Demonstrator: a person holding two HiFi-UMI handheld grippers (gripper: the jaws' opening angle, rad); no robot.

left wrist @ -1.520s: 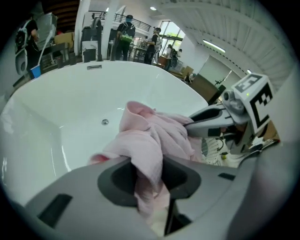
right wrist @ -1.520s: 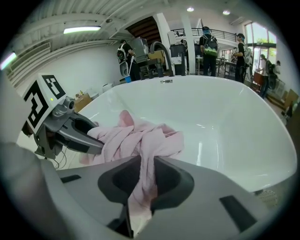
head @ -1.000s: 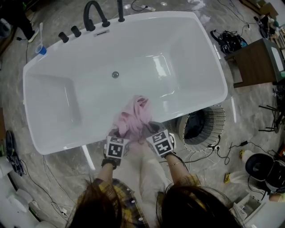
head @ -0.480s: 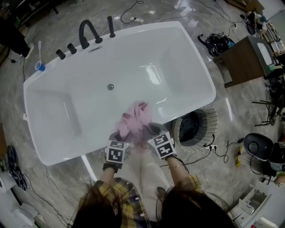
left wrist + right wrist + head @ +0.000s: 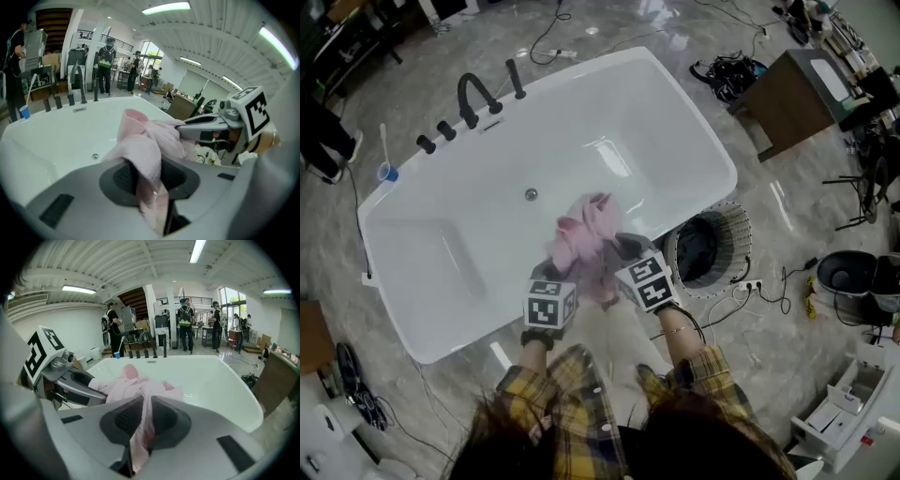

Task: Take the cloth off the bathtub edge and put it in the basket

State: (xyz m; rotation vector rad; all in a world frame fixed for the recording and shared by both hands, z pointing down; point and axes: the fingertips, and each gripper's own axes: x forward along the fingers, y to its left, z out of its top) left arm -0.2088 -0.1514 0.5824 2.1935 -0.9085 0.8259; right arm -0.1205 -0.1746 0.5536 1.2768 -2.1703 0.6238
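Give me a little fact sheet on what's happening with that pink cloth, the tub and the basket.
cloth: pink, bunched, held up over the near side of the tub
left gripper: shut on the cloth
right gripper: shut on the cloth
bathtub: white, with a black tap at its far rim
basket: on the floor beside the tub, to the person's right, something dark inside
stage: cloth not yet in the basket

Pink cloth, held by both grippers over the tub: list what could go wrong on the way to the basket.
The cloth is pinched by the left gripper and right gripper; if they drift apart, one grip may slip. Its loose folds could snag on the basket rim, which stands close beside the bathtub.
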